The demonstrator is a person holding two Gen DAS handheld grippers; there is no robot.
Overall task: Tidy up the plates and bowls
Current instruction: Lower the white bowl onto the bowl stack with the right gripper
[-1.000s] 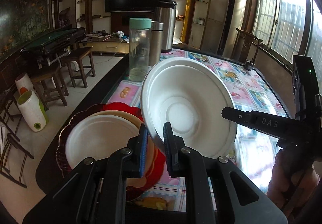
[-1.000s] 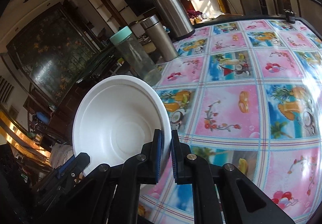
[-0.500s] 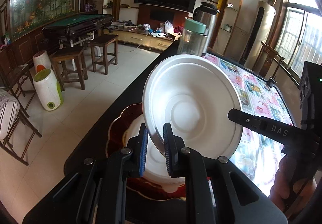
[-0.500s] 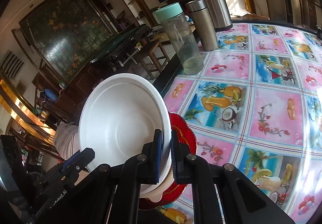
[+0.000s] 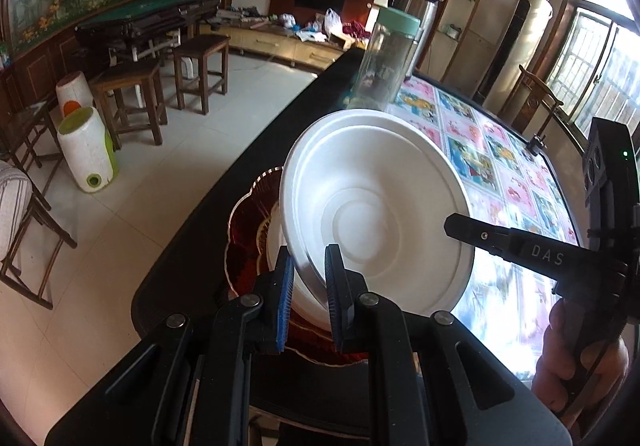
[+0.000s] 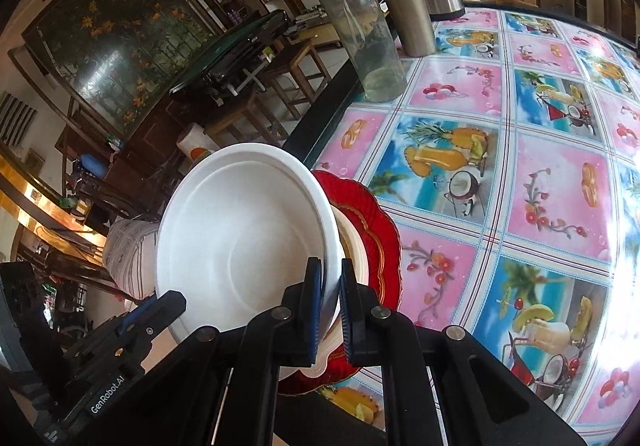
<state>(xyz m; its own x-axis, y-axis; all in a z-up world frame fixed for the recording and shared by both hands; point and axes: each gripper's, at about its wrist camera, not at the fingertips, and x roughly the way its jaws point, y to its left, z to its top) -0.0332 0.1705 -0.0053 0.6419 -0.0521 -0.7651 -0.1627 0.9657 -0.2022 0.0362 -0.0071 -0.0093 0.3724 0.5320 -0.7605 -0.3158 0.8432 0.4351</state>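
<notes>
White round foam bowl [image 5: 380, 205] is pinched at its rim by both my left tool [image 5: 306, 286] and right tool [image 6: 330, 306], tilted just above the red scalloped plate [image 6: 380, 242] stack ahead, so next I'd level and lower it.

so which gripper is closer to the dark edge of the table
Left. The left gripper holds the white bowl above the dark table edge; the right gripper holds its other rim, further in over the patterned cloth.

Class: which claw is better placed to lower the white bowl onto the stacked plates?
Probably right: the right claw pinches the white bowl rim tightly, directly beside the stacked plates; the left claw looks looser.
</notes>
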